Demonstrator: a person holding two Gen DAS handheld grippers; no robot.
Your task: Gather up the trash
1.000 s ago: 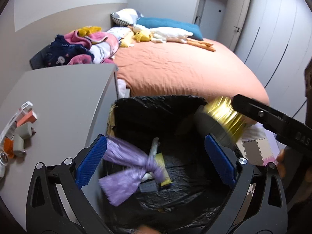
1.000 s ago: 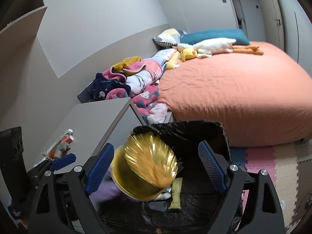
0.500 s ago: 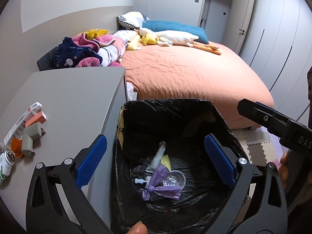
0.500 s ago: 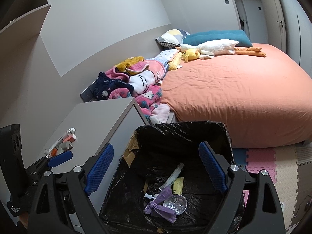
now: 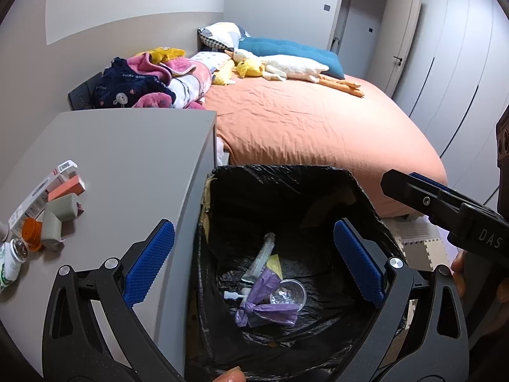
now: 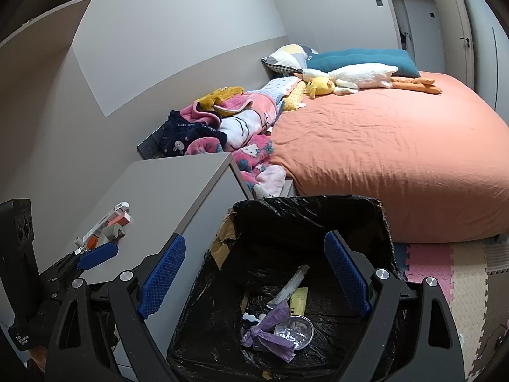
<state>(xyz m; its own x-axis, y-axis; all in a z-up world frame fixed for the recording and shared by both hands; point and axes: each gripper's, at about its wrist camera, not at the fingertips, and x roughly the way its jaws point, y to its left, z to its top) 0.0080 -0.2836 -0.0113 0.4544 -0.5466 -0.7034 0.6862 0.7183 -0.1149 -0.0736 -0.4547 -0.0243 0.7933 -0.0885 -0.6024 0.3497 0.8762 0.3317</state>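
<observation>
1. We hold the left gripper (image 5: 254,261) and right gripper (image 6: 254,277) above the bin (image 5: 286,172), both spread wide and empty.
2. Binned: crinkled purple wrapper (image 5: 267,302), clear round cup (image 6: 294,327), syringe (image 5: 259,259), on the glossy black liner.
3. We judge the small boxes (image 5: 47,191) and bottle (image 5: 12,258) on the matte grey table (image 5: 127,159) remain.

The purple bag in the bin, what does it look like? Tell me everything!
The purple bag is small, made of thin crinkly plastic, and knotted in the middle so both ends flare out like a bow. It lies on its side at the bottom of the bin, on the black liner. A clear round cup rests against it, and a white syringe and a yellow wrapper lie just behind. Nothing is holding it; both grippers, left and right, are open above.
</observation>
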